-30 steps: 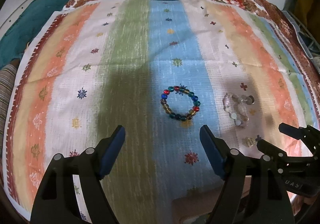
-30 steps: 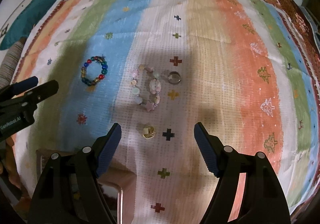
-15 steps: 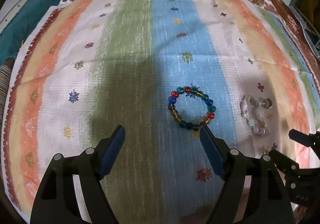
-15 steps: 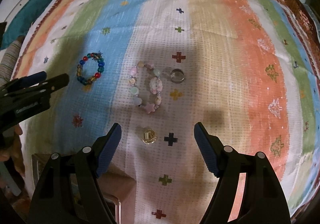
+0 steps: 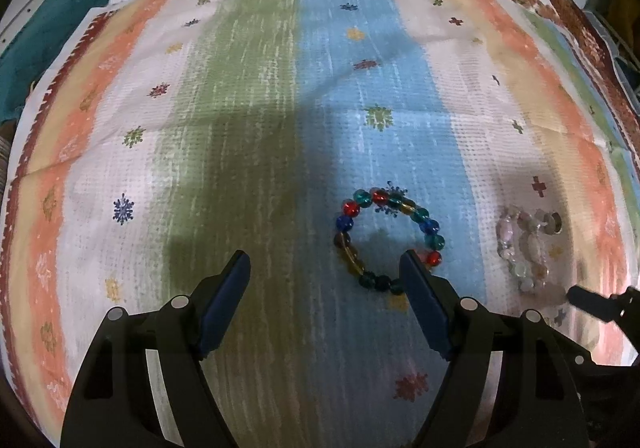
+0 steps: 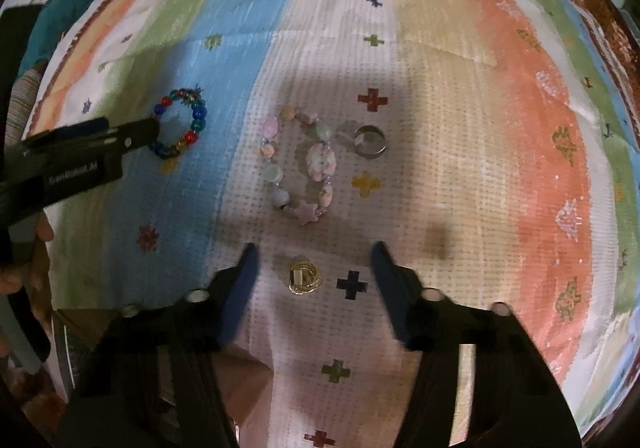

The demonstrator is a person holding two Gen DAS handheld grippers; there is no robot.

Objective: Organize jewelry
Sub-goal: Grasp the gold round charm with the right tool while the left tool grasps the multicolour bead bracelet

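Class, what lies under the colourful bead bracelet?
The colourful bead bracelet rests on the cloth's blue stripe, over a small printed flower. The left gripper finger hides its near edge.

Left wrist view: we look forward and down along the left gripper (image 5: 324, 268), its two fingers wide apart in the lower frame, onto the striped cloth (image 5: 256, 96); the green and blue bands fill the middle.
Left view nearness: close; the coloured bead bracelet (image 5: 390, 240) lies just past the right fingertip.
Right wrist view: we look the same way from further right, down along the right gripper (image 6: 314, 260), fingers apart, over the white and orange bands.
Right view nearness: close; the gold ring (image 6: 304, 279) lies between the fingertips.
Shared ground: both views show the coloured bead bracelet (image 6: 180, 128), the pastel bracelet (image 5: 522, 252) (image 6: 300, 168) and the silver ring (image 5: 554, 223) (image 6: 370, 141).
Cross-sight: each view catches the other gripper at its edge.
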